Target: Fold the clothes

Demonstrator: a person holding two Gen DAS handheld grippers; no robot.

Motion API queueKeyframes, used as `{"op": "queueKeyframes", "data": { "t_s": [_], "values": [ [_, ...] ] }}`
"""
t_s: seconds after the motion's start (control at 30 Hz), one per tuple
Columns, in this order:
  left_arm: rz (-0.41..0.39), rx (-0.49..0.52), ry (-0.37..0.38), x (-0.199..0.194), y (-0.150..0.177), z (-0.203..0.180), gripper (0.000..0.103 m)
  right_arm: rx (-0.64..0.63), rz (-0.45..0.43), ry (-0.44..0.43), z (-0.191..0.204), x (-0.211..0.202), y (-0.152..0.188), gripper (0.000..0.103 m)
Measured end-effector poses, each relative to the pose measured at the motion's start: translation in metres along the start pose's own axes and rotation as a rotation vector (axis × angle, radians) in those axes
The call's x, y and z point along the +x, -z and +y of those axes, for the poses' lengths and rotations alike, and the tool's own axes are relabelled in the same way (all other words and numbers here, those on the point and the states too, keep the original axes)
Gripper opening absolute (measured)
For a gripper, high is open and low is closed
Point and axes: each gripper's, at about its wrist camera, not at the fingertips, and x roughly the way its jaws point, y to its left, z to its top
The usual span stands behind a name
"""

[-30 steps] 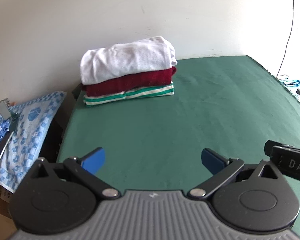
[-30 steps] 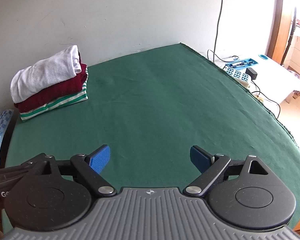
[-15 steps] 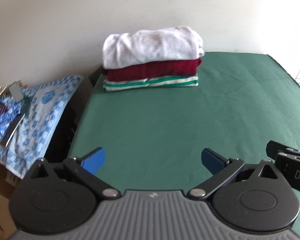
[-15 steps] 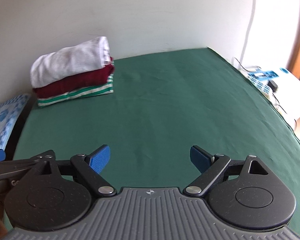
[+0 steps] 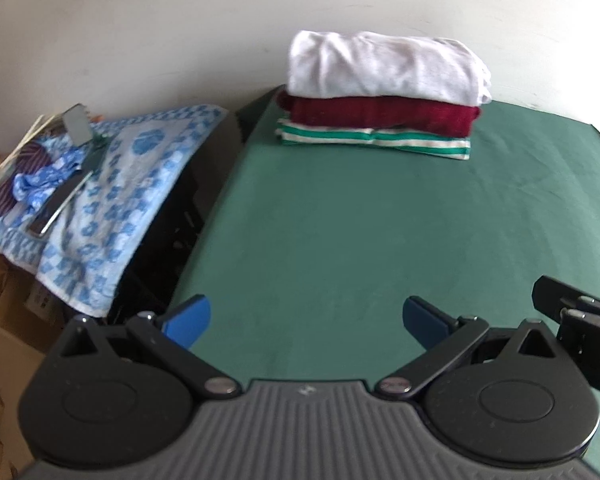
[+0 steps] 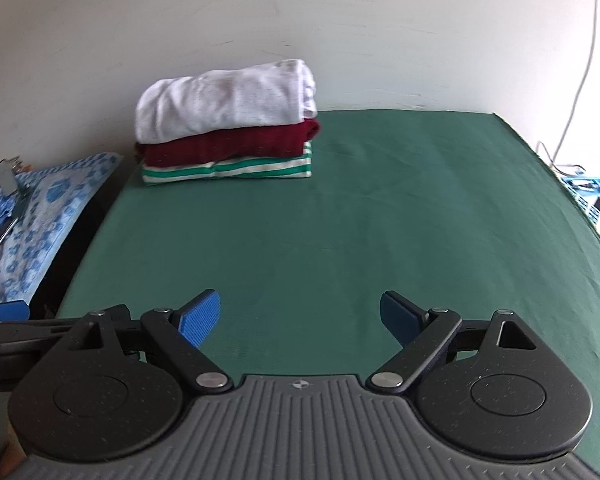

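- Three folded garments sit in one stack at about 11 o'clock on the green table (image 6: 380, 208): white garment (image 6: 224, 100) on top, maroon garment (image 6: 228, 144) in the middle, green-striped garment (image 6: 228, 168) at the bottom
- Only the right wrist view shows a white cable (image 6: 580, 60) at 1 o'clock; the left wrist view shows more of the blue patterned towel (image 5: 112, 196)
- Left gripper (image 5: 306, 316) is spread wide, holding nothing
- Right gripper (image 6: 300, 312) is likewise spread, above bare cloth
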Motion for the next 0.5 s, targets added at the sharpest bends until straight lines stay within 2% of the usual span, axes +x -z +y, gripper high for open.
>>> {"op": "queueKeyframes", "data": {
  "t_s": [0.2, 0.5],
  "values": [
    [-0.024, -0.01, -0.034, 0.0, 0.003, 0.01, 0.102, -0.011, 0.01, -0.029, 0.009, 0.006, -0.002, 0.09],
    [-0.069, -0.013, -0.035, -0.003, 0.006, 0.016, 0.102, -0.011, 0.001, -0.037, 0.016, 0.005, -0.002, 0.09]
  ]
}}
